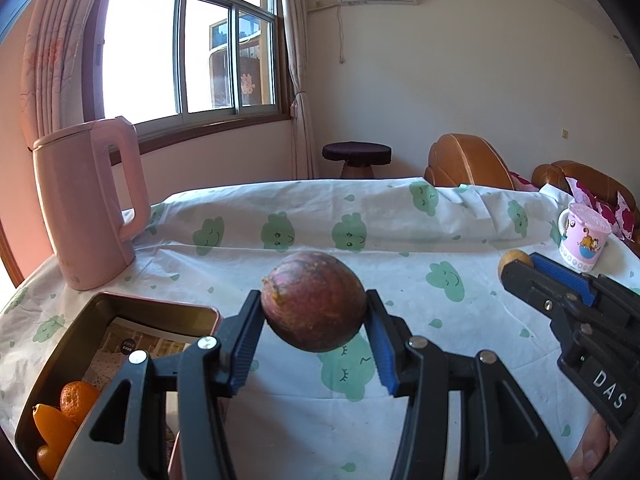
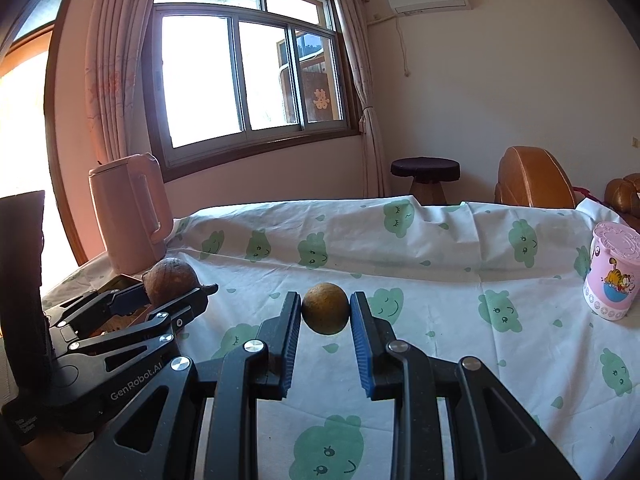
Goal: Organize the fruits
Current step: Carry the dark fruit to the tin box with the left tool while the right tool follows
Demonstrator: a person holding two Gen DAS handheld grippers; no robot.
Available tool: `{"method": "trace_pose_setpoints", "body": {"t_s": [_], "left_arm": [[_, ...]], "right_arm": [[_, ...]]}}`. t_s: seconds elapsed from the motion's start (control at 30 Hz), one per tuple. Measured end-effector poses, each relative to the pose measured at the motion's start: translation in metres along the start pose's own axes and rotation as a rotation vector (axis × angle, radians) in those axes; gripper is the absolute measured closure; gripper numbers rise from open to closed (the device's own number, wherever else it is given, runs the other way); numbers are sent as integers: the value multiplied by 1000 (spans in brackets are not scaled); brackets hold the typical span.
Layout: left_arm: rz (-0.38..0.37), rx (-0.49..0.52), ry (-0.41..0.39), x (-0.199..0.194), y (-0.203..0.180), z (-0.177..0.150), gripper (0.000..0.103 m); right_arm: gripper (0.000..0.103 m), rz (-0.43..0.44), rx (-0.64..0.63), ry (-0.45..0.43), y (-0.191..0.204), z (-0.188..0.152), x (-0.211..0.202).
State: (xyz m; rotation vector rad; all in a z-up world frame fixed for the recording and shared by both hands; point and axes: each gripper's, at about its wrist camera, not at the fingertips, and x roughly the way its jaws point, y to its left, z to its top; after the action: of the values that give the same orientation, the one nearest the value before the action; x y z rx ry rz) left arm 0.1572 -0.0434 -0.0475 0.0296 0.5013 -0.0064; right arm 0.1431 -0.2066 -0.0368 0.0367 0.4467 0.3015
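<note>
1. Holding a purple-brown round fruit [image 1: 315, 301] between its blue pads, the left hand-held gripper [image 1: 315, 320] is clenched on it; the fruit is lifted above the desk [image 1: 440, 360], with the cloth visible below it.
2. The right hand-held gripper [image 2: 326, 320] is clenched on a small brown-yellow round fruit [image 2: 325, 308], one pad touching each side of it – this fruit is also in the air, above the cloth.
3. In the left wrist view the right hand-held gripper comes in from the right edge, and only a part of its small fruit shows behind the finger.
4. In the right wrist view the left hand-held gripper is at the left side with the purple-brown fruit in its grip, in front of the tray.
5. A dark metal tray [image 1: 160, 310] lies on the desk at the left, just beside the left hand-held gripper. Inside it are a printed paper [image 1: 132, 344] and, in the near corner, orange fruits [image 1: 66, 412] – one round and some longer ones, touching each other.
6. A pink kettle [image 1: 86, 204] stands upright behind the tray, near the left edge of the desk.
7. A pink cup [image 1: 582, 242] with a cartoon picture stands upright at the far right of the desk, well apart from the tray.
8. The desk is covered with a white cloth [image 2: 440, 272] with green cloud shapes.
9. A fingertip [image 1: 592, 452] of the person shows under the right hand-held gripper in the left wrist view.
</note>
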Motion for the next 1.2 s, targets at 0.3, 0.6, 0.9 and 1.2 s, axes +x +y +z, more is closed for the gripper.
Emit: {"method": "trace_pose_setpoints", "body": {"t_s": [0.3, 0.6, 0.9, 1.2], "left_arm": [[11, 7, -24, -7, 0, -1, 51], [30, 33, -46, -18, -5, -5, 51], [-4, -12, -20, -35, 7, -15, 51], [-9, -54, -39, -62, 30, -19, 51]], "right_arm": [[76, -15, -36, -45, 7, -1, -10], [76, -28, -53, -79, 10, -4, -20], [76, -20, -58, -88, 15, -7, -29], [76, 22, -85, -83, 32, -11, -34]]}}
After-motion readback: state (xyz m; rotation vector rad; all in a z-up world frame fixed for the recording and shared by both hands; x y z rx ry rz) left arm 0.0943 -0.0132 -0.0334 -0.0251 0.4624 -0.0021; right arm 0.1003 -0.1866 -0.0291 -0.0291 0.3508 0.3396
